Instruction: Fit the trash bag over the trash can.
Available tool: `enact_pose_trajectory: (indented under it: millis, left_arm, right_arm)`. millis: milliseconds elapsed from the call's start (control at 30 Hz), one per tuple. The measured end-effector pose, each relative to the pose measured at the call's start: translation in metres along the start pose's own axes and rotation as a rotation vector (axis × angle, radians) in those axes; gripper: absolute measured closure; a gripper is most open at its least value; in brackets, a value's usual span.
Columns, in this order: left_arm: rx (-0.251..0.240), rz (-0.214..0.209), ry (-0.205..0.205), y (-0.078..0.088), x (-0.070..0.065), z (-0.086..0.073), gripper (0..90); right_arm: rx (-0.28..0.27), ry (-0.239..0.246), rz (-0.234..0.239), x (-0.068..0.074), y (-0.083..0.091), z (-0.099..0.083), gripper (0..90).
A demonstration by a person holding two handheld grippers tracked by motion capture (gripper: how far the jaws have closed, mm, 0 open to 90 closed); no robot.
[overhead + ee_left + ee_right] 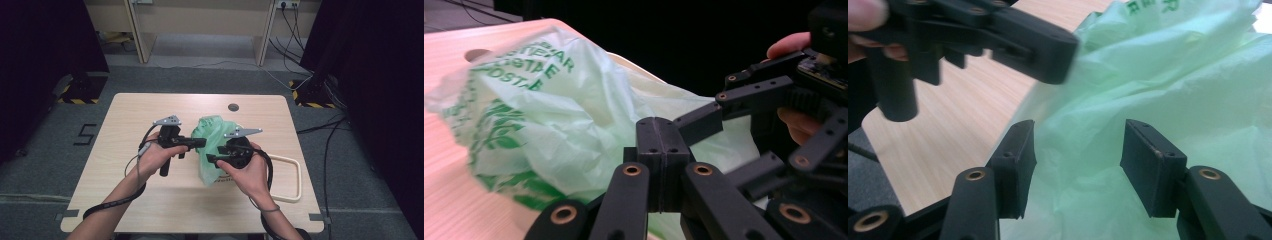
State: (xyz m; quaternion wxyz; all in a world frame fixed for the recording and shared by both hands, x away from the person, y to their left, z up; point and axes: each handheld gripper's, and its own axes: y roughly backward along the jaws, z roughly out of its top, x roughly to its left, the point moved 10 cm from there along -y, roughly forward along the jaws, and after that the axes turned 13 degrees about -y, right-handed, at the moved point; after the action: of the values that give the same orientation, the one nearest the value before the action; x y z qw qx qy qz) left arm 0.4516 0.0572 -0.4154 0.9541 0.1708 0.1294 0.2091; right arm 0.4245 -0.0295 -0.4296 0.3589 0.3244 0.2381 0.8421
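Note:
A crumpled pale green plastic bag [216,135] with darker green print stands mid-table between both grippers. My left gripper [202,142] reaches in from the left, and its jaws are shut at the bag's left edge. In the left gripper view, the left gripper [661,145] has its pads pressed together against the bag [549,115]. The film appears pinched at the tip. My right gripper [209,160] comes from the right, lower on the bag. In its own view the right gripper [1078,155] stands wide open, with folds of the bag [1158,75] between its pads. The left gripper [1063,50] is just above.
The bag rests on a light wooden table [150,200] with a round cable hole [233,107] near its far edge. A cream loop-shaped frame [295,180] lies at the right, beside my right hand. Cables trail from both grippers toward the near edge.

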Motion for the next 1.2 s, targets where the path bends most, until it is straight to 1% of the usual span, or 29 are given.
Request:
enact_pose_trajectory:
  millis: [133,267,333,433,467,533,633,667,767,833,1000,1033,1200]
  left_arm:
    - [-0.012,0.017,-0.003,0.011,0.001,-0.003,89.9]
    - [-0.022,0.03,-0.002,0.02,0.0,-0.008,89.9]
    - [-0.029,0.028,-0.004,0.023,-0.003,-0.009,89.9]
    - [-0.033,0.023,-0.009,0.025,-0.008,-0.012,89.9]
    - [-0.034,0.022,-0.01,0.025,-0.01,-0.012,89.9]
    - [-0.036,0.021,-0.011,0.026,-0.011,-0.013,89.9]
    - [-0.034,0.021,-0.013,0.029,-0.013,-0.016,89.9]
    - [-0.035,0.021,-0.013,0.03,-0.013,-0.017,89.9]
    - [-0.037,0.022,-0.015,0.033,-0.015,-0.019,89.9]
    - [-0.04,0.026,-0.016,0.036,-0.016,-0.021,89.9]
    - [-0.046,0.029,-0.021,0.044,-0.02,-0.025,89.9]
    - [-0.046,0.03,-0.027,0.045,-0.02,-0.026,89.9]
    - [-0.035,0.027,-0.028,0.048,-0.026,-0.033,89.9]
  right_arm:
    - [-0.011,-0.009,-0.02,-0.003,-0.001,0.003,45.0]
    - [-0.021,-0.018,-0.016,-0.001,-0.002,0.007,43.2]
    - [-0.023,-0.027,-0.002,0.001,-0.004,0.009,42.9]
    - [-0.011,-0.035,-0.001,0.002,-0.008,0.01,43.7]
    - [-0.007,-0.039,-0.003,0.002,-0.01,0.009,45.3]
    - [-0.001,-0.046,-0.004,0.001,-0.012,0.008,51.7]
    - [0.006,-0.039,-0.015,-0.001,-0.012,0.007,65.9]
    - [0.009,-0.048,-0.017,-0.002,-0.011,0.006,70.5]
    - [0.009,-0.053,-0.024,-0.004,-0.009,0.006,83.7]
    - [0.002,-0.056,-0.03,-0.007,-0.005,0.006,89.2]
    - [-0.016,-0.059,-0.057,-0.016,0.008,0.005,90.0]
    - [-0.018,-0.063,-0.061,-0.018,0.011,0.005,90.0]
    - [-0.043,-0.073,-0.09,-0.03,0.03,0.001,90.0]
